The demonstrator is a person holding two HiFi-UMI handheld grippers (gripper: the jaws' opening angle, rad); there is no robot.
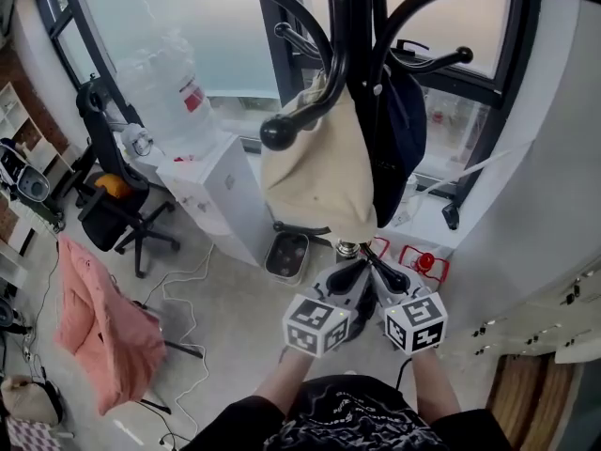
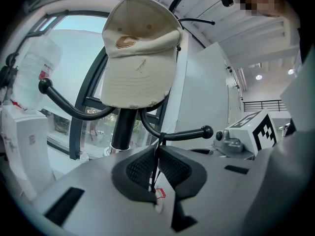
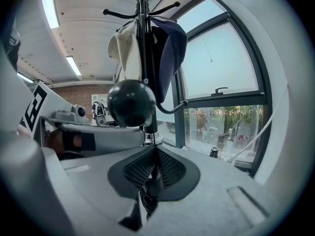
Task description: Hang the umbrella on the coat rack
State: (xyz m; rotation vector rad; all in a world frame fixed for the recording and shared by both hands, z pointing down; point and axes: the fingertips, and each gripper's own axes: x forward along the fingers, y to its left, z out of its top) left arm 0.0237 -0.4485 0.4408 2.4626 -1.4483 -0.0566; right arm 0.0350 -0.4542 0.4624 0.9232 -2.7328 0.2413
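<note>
The black coat rack (image 1: 352, 64) stands right before me, a beige cap (image 1: 315, 172) and a navy cap (image 1: 399, 130) on its hooks. Both grippers sit close together under the caps. In the left gripper view, a thin black cord (image 2: 158, 149) of the umbrella runs from one curved hook arm (image 2: 187, 133) down between the pads; my left gripper (image 2: 157, 154) is shut on it, a small white tag (image 2: 160, 194) below. My right gripper (image 3: 153, 154) is shut on a dark strap (image 3: 150, 195), a hook's ball end (image 3: 131, 102) just above. The umbrella's body is hidden.
A white water dispenser (image 1: 211, 186) with a bottle (image 1: 164, 83) stands left of the rack. An office chair (image 1: 117, 205) and a pink cloth on a stand (image 1: 99, 327) are farther left. A grey tray (image 1: 286, 252) lies by the rack's base. Dark window frames (image 1: 512, 36) are behind.
</note>
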